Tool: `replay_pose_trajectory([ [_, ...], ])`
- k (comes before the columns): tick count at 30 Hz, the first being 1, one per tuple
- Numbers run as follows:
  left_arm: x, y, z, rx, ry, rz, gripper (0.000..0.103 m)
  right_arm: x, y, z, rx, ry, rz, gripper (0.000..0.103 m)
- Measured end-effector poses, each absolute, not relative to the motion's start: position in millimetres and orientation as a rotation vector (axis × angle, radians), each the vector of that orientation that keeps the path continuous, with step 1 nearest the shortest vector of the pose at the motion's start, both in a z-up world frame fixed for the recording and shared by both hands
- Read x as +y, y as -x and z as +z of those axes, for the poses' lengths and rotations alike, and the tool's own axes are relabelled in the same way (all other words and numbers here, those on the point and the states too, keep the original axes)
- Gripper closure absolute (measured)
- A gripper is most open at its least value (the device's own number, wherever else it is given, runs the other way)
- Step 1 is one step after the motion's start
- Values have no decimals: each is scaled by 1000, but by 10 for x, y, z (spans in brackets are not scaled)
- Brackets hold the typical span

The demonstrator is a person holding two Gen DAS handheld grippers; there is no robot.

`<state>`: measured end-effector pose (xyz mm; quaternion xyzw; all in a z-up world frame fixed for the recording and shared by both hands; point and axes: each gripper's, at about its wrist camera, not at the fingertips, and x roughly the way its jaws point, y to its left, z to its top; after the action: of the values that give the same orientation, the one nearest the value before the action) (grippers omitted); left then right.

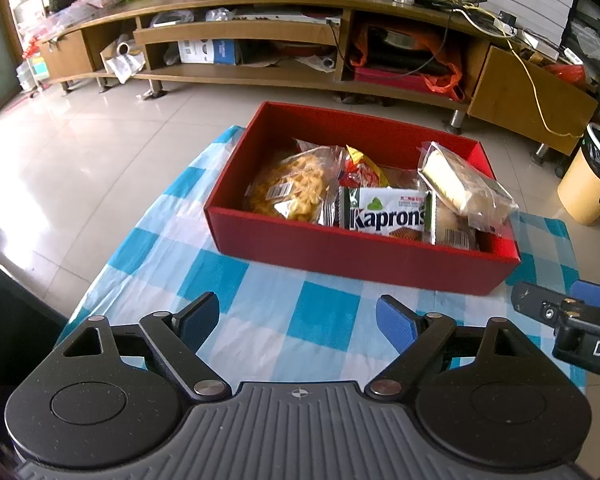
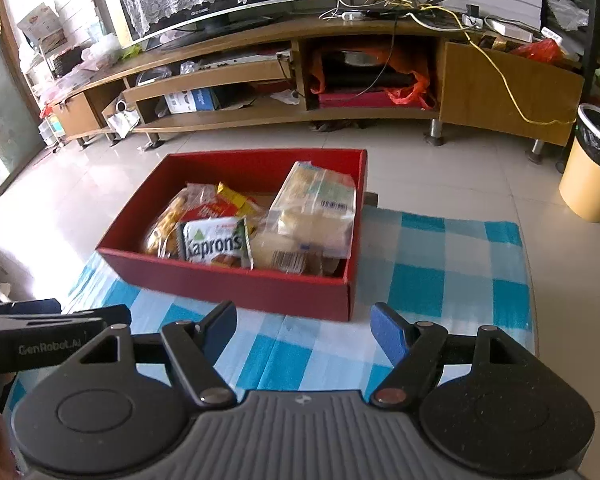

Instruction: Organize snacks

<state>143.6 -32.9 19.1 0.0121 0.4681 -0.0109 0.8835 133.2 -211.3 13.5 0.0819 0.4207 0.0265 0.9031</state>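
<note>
Currently both grippers empty, jaws apart, near side of red box (image 1: 364, 264).
Kaprons wafer pack (image 1: 388, 214) looks light, crinkly, slippery, crushable; left gripper (image 1: 298, 320) or right gripper (image 2: 304, 326) best pinches its sealed edge.

Glossy beige tiled floor (image 1: 100, 152) fronts a long wooden TV stand (image 2: 260, 116) beside a yellow bin (image 2: 590, 168).

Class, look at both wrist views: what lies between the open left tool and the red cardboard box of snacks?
Only bare blue-and-white checked tablecloth lies between the left tool and the red cardboard box; the left wrist view shows it best.
</note>
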Motion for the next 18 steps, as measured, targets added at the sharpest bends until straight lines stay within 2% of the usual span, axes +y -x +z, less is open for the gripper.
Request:
replay_pose_trajectory([
  [18, -230, -943, 200, 981, -38, -49, 12, -2030, -823, 64, 890, -194, 64, 29],
])
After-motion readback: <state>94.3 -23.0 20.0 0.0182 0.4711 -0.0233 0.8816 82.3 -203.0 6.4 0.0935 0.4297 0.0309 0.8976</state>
